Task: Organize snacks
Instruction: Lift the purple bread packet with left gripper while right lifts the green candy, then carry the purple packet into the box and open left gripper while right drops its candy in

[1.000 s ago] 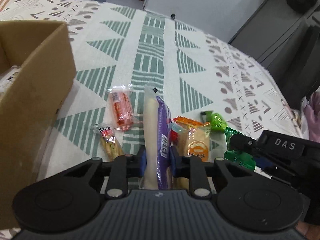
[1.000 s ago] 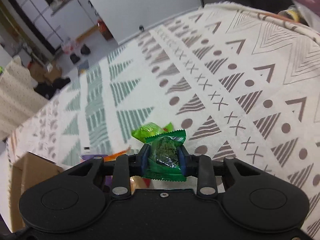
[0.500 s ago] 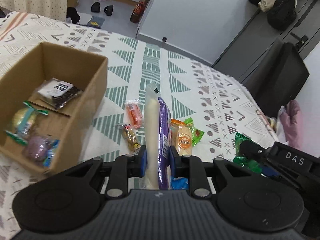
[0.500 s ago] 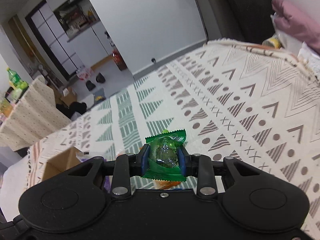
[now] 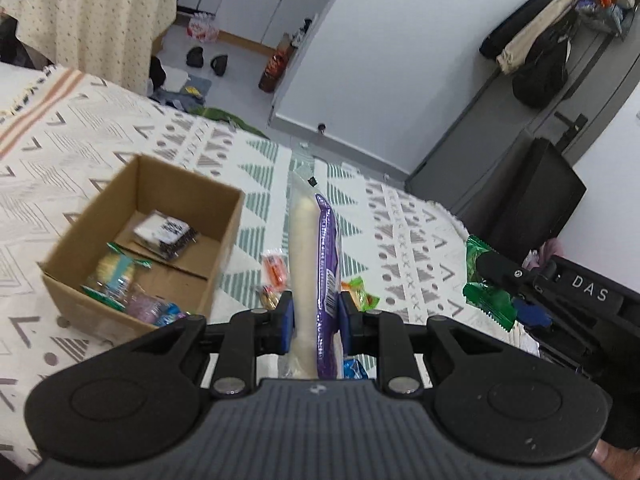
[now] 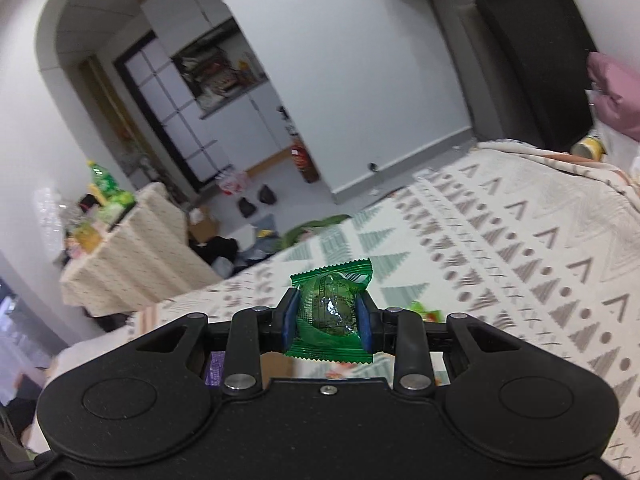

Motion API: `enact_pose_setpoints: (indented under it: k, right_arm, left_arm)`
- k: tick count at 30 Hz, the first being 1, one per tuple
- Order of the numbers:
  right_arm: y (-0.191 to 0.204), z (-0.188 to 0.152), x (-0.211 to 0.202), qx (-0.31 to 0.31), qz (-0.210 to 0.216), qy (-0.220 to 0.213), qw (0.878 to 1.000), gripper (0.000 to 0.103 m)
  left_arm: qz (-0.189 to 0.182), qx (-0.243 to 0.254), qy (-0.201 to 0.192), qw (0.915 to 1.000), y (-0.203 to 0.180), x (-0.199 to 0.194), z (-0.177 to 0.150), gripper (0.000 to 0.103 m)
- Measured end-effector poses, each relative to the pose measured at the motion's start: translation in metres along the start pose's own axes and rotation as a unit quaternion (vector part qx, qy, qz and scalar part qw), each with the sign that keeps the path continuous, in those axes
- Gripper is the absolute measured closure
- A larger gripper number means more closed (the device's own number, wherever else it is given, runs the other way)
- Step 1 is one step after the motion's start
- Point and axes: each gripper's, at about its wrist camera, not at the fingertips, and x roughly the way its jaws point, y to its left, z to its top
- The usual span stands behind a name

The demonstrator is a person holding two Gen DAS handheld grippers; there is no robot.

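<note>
Patterned cloth (image 5: 400, 240): cream ground with green and grey triangles, covering the whole work surface, everything below resting on or held above it. Cardboard box (image 5: 224, 240): open-topped, standing on the cloth to the left of the loose snacks, holding several wrapped items, among them a black-and-white packet (image 5: 166, 230), a round snack in a teal-edged wrapper (image 5: 114, 270) and a blue-and-purple pack (image 5: 160, 308) against its near wall. Left gripper (image 5: 314, 314): raised above the cloth, blue pads clamped on either side of a long snack stick (image 5: 314, 260), pale on its left face and purple on its right, which points straight ahead over the cloth. Right gripper (image 6: 328, 316): held up to the right of the left one, pads pressed against a green candy packet (image 6: 330, 308), crimped ends showing above and below; the same packet appears at the right of the left wrist view. Loose snacks on the cloth, just right of the box: an orange sausage packet (image 5: 274, 272), a small brown snack (image 5: 270, 296) next to it, and an orange-and-green packet (image 5: 362, 294) beyond the stick; the first two lie side by side, touching or not cannot be told.
</note>
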Motion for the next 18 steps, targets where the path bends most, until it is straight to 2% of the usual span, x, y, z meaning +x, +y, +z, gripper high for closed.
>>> enact_pose_setpoints:
  k: [8, 18]
  right_arm:
    - [0.016, -0.003, 0.001, 0.002, 0.064, 0.008, 0.998, 0.073]
    - [0.039, -0.012, 0.012, -0.006, 0.094, 0.013, 0.995, 0.073]
  left_arm:
    - [0.018, -0.015, -0.035, 0.9991, 0.019, -0.034, 0.02, 0.081]
    - [0.033, -0.018, -0.045, 0.9983, 0.041, -0.042, 0.037, 0.081]
